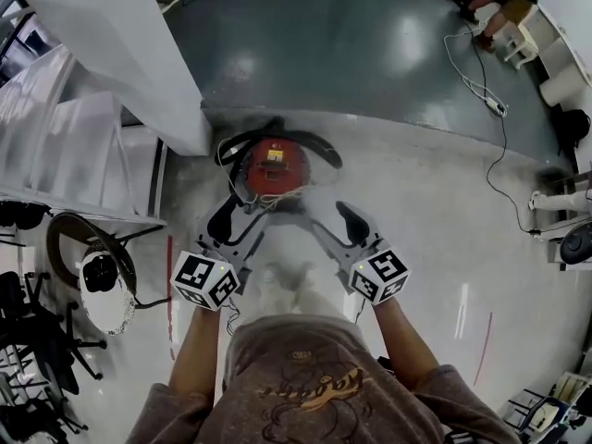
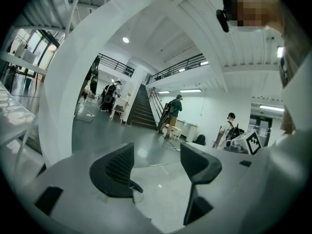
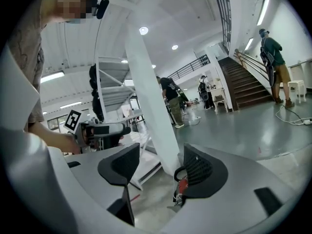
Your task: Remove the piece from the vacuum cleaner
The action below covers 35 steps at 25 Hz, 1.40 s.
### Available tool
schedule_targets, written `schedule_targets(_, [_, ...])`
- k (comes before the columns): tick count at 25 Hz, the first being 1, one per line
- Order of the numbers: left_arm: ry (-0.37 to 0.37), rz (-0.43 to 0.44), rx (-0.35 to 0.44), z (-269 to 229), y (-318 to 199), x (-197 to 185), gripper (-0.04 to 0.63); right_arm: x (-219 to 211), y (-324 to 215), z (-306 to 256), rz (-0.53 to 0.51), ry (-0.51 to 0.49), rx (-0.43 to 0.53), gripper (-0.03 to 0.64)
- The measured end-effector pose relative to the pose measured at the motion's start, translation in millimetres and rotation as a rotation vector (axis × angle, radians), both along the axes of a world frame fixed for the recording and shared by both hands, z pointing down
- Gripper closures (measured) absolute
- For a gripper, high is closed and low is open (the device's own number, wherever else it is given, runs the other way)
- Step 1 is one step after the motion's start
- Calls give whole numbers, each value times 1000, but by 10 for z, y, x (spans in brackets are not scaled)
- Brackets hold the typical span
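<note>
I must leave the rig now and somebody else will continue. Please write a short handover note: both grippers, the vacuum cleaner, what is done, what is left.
Left gripper: fingers open, nothing between them.
Right gripper: the same.
Red vacuum cleaner: on the floor just ahead, between both grippers, not gripped.
Done: nothing visible; no piece held.
To do: grip the piece and pull it off.

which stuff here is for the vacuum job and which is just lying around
For the job:
vacuum cleaner
left gripper, open, empty
right gripper, open, empty

Lying about:
chair
floor cable
white pillar
</note>
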<state>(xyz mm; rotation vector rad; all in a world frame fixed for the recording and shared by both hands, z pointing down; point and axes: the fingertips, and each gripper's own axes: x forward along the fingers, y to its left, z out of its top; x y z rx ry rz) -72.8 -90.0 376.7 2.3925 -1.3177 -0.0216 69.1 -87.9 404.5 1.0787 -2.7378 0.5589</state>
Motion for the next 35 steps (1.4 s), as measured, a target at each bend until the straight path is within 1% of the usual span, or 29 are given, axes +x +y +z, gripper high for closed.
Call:
schedule_targets(7, [-1, 16, -57, 432, -118, -16, 321, -70, -103, 367, -21, 29, -36, 365])
schedule_targets(10, [-27, 37, -82, 680, -187, 1, 321, -100, -184, 590, -31, 56, -48, 366])
schedule_targets(13, [-66, 57, -128, 1022, -230, 31, 321, -82, -254, 916, -36, 86, -84, 367])
schedule_targets(15, [-81, 71, -163, 1292, -267, 50, 321, -84, -315, 1173, -44, 106, -108, 367])
schedule_targets(18, [-102, 123, -216, 1767, -312, 130, 321, -101, -359, 1638, -76, 151, -161, 367])
schedule_targets(21, [-155, 174, -262, 2296, -347, 203, 321, -132, -384, 2173, -109, 202, -217, 367])
schedule_targets(24, [-191, 224, -310, 2831, -350, 273, 321, -154, -381, 2706, -138, 262, -258, 367])
schedule_targets(28, [-252, 306, -397, 3560, -275, 349, 321, -182, -322, 3323, -201, 312, -315, 367])
schedule_targets(31, [-278, 350, -454, 4007, -192, 392, 321, -154, -259, 3771, -238, 346, -371, 367])
schedule_targets(35, [-313, 392, -499, 4535, -167, 429, 321, -184, -208, 4324, -312, 438, -406, 367])
